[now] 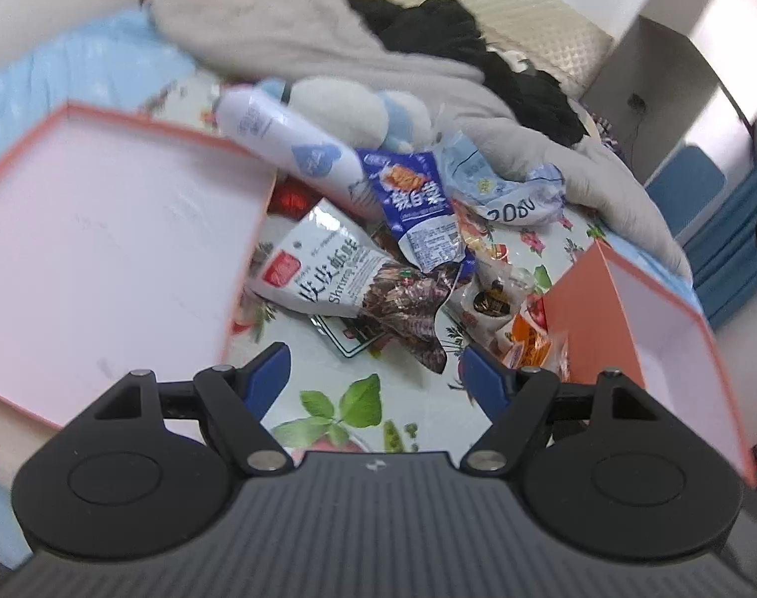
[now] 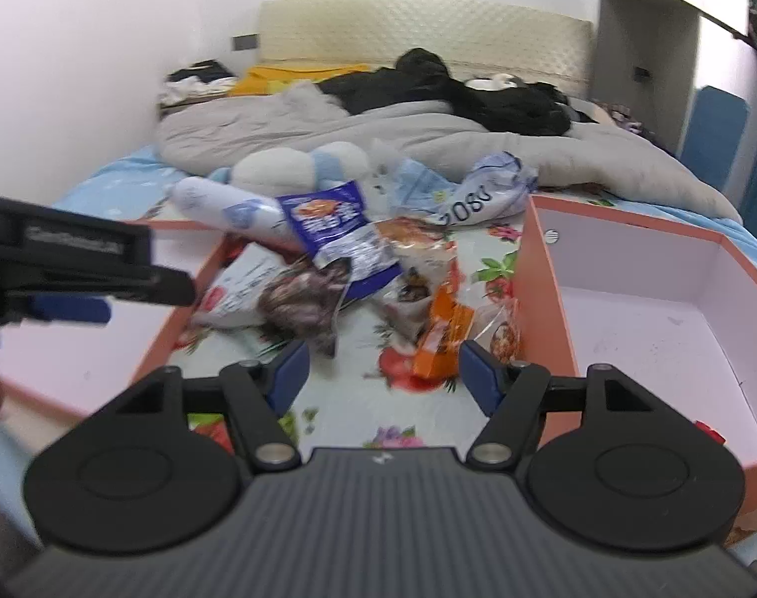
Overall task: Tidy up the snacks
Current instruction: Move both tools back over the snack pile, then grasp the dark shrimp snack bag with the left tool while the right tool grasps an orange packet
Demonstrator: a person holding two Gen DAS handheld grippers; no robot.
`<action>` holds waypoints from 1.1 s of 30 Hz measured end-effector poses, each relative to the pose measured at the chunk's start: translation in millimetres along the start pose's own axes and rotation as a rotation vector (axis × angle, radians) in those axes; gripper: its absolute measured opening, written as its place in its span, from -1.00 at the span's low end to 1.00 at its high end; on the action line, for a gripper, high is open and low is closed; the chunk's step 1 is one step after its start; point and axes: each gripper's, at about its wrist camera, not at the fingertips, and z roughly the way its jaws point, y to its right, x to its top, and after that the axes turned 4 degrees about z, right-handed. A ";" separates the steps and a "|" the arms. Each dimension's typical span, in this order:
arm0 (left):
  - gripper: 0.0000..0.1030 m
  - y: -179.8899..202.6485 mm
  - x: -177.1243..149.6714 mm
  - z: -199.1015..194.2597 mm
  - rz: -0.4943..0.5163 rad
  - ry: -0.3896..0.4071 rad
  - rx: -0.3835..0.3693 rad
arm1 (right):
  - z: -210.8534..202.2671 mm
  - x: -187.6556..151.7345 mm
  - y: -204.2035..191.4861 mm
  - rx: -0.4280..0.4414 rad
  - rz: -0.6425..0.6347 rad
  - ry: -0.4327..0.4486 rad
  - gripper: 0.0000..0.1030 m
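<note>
Both the left tool and right tool are gaping wide, empty; the shrimp bag is looking light, crinkly, slippery, likely best pinched at its sealed edge.

Home bedroom: bed, padded headboard, rumpled duvet.

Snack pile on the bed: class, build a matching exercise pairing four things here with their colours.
Things:
1. shrimp snack bag
2. seaweed packet
3. small sachet
4. box walls

Colours:
A. orange
B. salmon pink
C. white with red logo
D. dark blue

Pairs: 1-C, 2-D, 3-A, 4-B
</note>
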 end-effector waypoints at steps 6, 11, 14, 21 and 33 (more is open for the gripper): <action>0.54 -20.8 11.3 50.1 -0.178 -0.075 -0.063 | 54.5 14.7 0.3 -0.132 0.008 -0.016 0.21; 0.53 -27.4 14.7 88.7 -0.287 -0.127 -0.116 | 101.1 18.2 6.8 -0.196 -0.015 -0.069 0.21; 0.53 -26.1 15.0 108.0 -0.323 -0.151 -0.137 | 119.8 13.1 8.1 -0.220 -0.054 -0.091 0.21; 0.53 -24.3 16.5 140.6 -0.374 -0.170 -0.159 | 141.4 0.1 -1.1 -0.269 -0.195 -0.070 0.01; 0.47 -11.3 22.2 168.2 -0.319 -0.166 -0.112 | 154.9 -5.6 1.3 -0.265 -0.231 -0.081 -0.61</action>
